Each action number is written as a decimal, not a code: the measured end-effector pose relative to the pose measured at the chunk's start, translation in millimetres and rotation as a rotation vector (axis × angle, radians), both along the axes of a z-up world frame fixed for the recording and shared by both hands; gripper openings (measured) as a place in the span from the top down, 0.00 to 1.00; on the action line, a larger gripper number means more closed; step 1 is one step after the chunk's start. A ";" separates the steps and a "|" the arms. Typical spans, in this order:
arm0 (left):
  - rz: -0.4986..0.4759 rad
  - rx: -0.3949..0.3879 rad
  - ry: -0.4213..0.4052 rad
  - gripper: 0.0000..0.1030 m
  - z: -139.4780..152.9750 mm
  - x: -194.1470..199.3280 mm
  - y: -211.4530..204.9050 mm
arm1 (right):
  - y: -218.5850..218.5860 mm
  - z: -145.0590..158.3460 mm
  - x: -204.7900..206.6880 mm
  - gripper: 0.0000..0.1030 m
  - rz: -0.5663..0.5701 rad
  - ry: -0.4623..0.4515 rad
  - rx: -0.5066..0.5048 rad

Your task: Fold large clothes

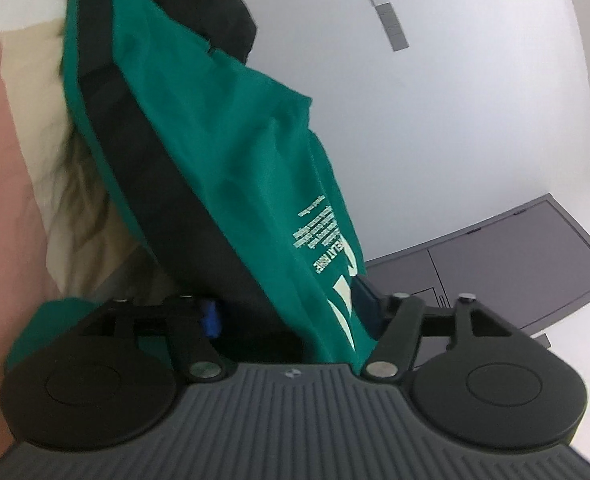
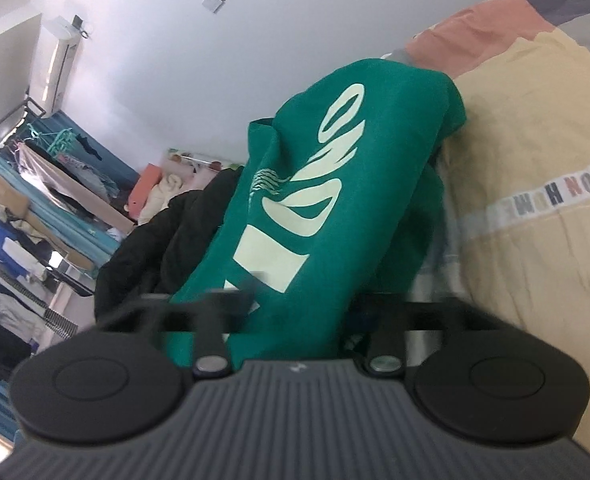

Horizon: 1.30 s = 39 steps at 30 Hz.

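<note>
Green sweatshirt [image 2: 327,184] with big cream lettering is bunched up on the bed's patchwork quilt [image 2: 535,160], up near the white wall [image 2: 175,60], leaning against some black clothing [image 2: 163,248]. Both grippers are right up against it with fabric sitting between the fingers. Left gripper [image 1: 295,316] looks spread wide, not pinching anything. Right gripper [image 2: 295,312] is the same deal, released, cloth just draped across its gap.
</note>
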<state>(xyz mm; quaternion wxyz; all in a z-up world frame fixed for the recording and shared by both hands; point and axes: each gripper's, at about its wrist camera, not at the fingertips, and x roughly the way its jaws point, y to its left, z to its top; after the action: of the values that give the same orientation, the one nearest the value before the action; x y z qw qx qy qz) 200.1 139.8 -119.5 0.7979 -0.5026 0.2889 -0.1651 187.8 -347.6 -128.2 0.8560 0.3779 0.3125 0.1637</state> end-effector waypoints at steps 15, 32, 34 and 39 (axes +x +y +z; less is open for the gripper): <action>-0.041 -0.012 0.038 0.26 -32.3 44.6 -35.4 | 24.3 -30.4 1.9 0.19 0.052 0.129 0.042; -0.030 0.018 -0.153 0.91 -13.1 53.4 -21.5 | 24.6 -20.3 28.1 0.93 0.078 -0.112 0.065; -0.031 0.025 -0.206 0.91 -0.7 37.7 -18.4 | 24.7 -2.5 11.8 0.93 0.090 -0.210 0.060; -0.055 0.062 -0.332 0.92 34.5 2.8 -13.1 | 13.4 24.9 -22.2 0.94 0.106 -0.351 0.123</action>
<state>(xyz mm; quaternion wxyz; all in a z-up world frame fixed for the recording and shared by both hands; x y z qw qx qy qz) 202.9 126.7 -85.0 0.8451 -0.4353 0.1717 -0.2586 165.6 -334.2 -103.3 0.8628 0.3783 0.1672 0.2908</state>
